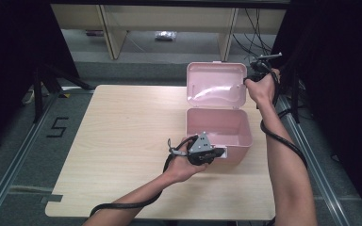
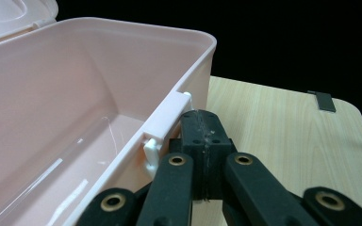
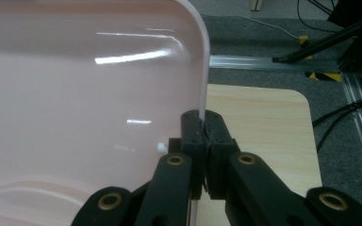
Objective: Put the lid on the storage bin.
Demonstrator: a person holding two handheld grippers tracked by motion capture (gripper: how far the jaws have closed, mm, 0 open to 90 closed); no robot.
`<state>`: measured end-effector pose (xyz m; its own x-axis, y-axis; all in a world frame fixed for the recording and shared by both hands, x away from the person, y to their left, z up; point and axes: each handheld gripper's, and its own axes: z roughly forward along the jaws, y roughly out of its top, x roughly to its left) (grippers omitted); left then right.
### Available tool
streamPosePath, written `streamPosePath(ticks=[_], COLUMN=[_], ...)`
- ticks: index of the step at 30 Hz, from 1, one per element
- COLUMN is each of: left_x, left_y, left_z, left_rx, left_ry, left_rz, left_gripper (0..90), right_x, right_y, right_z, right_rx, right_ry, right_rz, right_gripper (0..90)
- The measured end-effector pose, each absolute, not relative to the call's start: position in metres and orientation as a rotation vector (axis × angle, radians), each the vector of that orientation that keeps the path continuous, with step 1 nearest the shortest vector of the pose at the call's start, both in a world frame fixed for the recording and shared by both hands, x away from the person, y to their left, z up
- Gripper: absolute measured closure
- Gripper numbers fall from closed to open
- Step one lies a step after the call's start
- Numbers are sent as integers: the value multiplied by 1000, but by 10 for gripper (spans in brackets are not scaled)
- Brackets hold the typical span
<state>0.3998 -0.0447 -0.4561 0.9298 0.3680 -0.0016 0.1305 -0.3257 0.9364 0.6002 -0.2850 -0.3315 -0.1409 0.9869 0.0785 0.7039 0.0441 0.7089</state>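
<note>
The wooden counter [image 1: 122, 141] carries a pink plastic box [image 1: 238, 136], and this box is the landmark for all other places here. The box stands on the counter's right half, close to the right edge, with its hollow inside open to the top. Its lid [image 1: 217, 84] is lifted and stands almost upright at the far side of the box, with the inner face turned to the person.

At the near side of the box, the left gripper [image 1: 212, 153] lies against the front wall, held by the person's left hand [image 1: 181, 167], whose forearm comes from the bottom. In the left gripper view its black fingers [image 2: 202, 136] are pressed together with no gap, and their tips touch the front rim of the box just beside the small white latch [image 2: 162, 129]. I cannot tell if something thin is caught between them, so they look simply closed.

At the far right corner of the box, the right gripper [image 1: 254, 70] meets the right edge of the lid, held by the right hand [image 1: 261, 89]. In the right gripper view the fingers [image 3: 202, 136] are clamped on this thin edge: the lid's rim goes down between the two pads, one pad on the inner face and the other on the outer face

Beyond the box, behind the counter, pale shelf legs [image 1: 113, 33] stand on the grey floor [image 1: 136, 52]
</note>
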Motion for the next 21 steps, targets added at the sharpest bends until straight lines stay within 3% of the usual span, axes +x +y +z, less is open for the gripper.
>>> streamPosePath(ticks=[21], left_x=[400], left_y=[-45], left_z=[-456], left_rx=[1908], left_ry=[359], left_rz=[251], left_gripper=[900], right_x=[581], right_y=[-287], right_z=[-324], right_rx=[1594], right_ry=[1860], right_rz=[925], right_gripper=[898])
